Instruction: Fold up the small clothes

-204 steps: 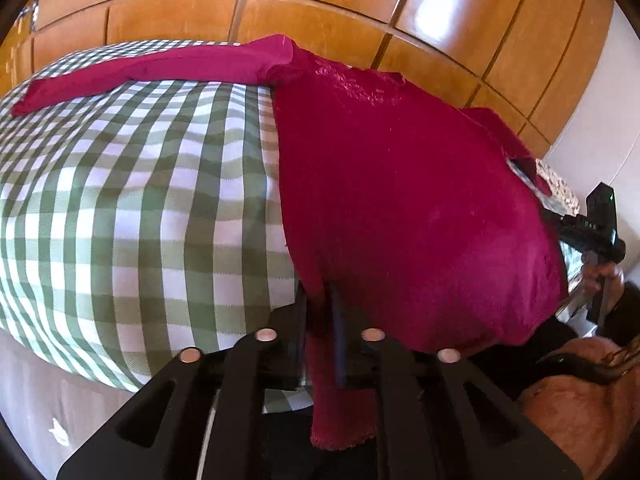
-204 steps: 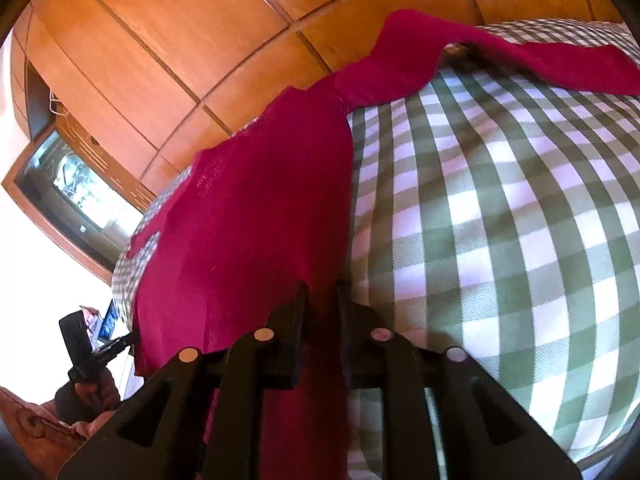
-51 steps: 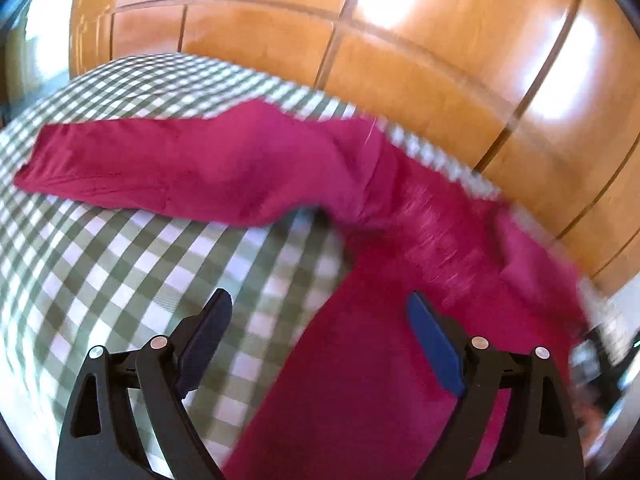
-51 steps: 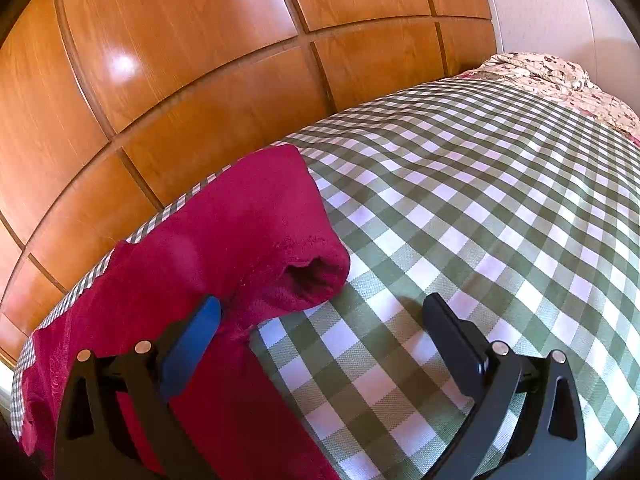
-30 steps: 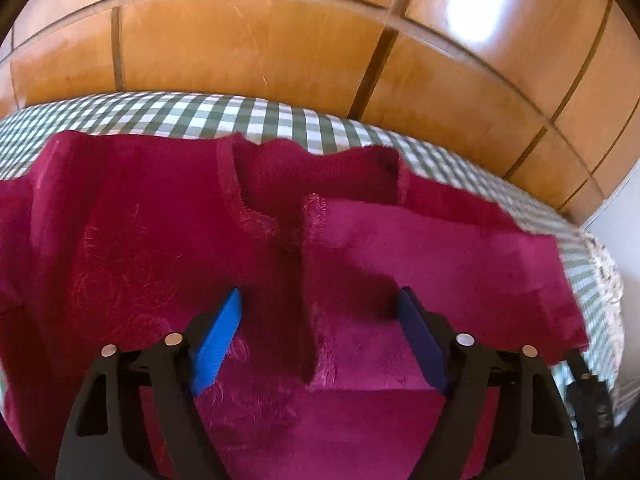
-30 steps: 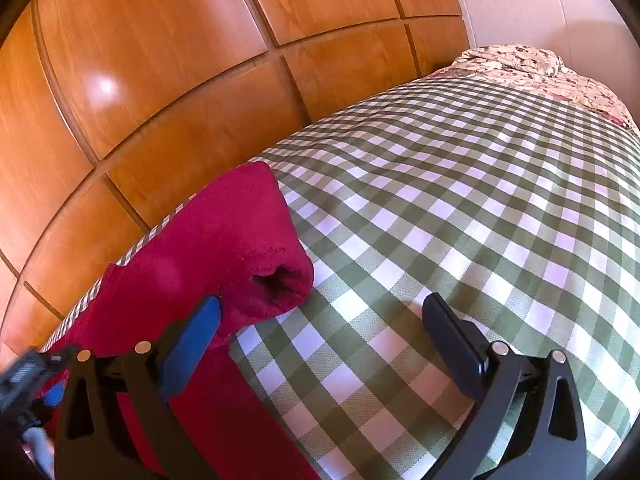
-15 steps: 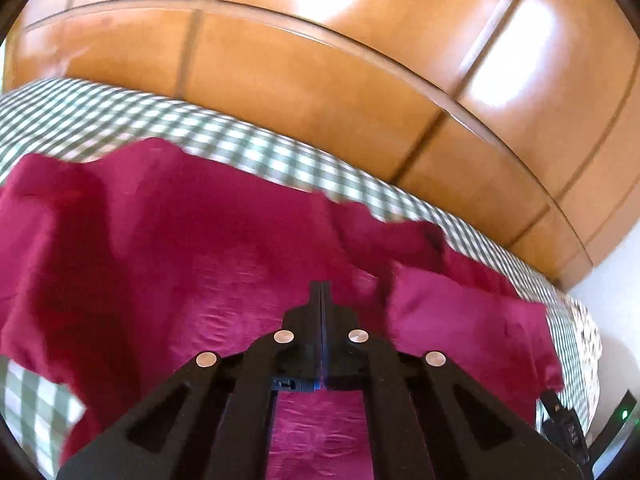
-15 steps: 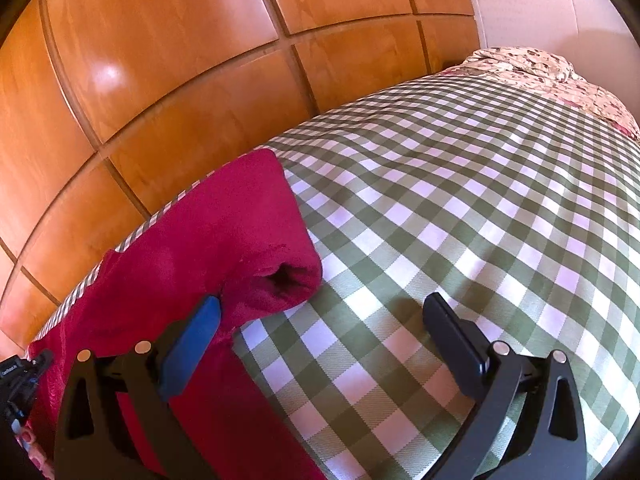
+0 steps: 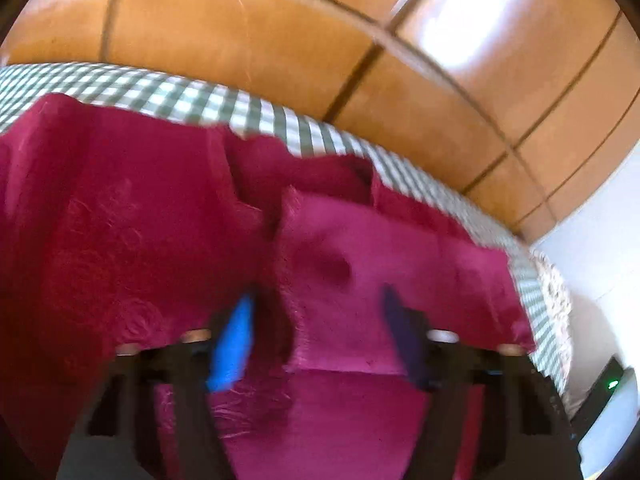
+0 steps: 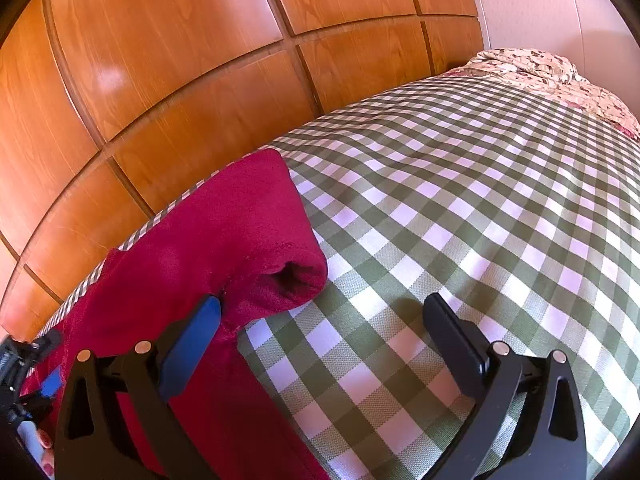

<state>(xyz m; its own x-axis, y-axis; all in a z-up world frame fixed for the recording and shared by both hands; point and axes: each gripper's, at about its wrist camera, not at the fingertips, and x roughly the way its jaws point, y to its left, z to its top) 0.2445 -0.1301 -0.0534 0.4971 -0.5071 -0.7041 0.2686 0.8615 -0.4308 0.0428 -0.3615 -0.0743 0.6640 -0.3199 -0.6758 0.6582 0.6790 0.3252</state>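
The left gripper (image 9: 320,332) hangs over the red top (image 9: 160,240) with its jaws opening; the blurred blue pads stand apart, and a folded-over flap of the top lies under the gap between them without being pinched. From that gripper the top spreads outward in every direction, its neckline just beyond the fingers and its far edge stopping short of the wooden wall (image 9: 280,48), where a strip of the checked bedcover (image 9: 200,100) shows. The right gripper (image 10: 320,320) has its jaws spread wide and holds nothing; only bedcover lies in the gap. The folded sleeve end of the top, its cuff opening facing the camera, lies just beyond and beside that gripper's left finger (image 10: 192,336), close to it, though contact cannot be told. The bedcover stretches away to the right of the top, reaching a flowered cloth (image 10: 560,76) at its far end, well apart from the top. The other gripper shows at the lower left edge of the right wrist view.
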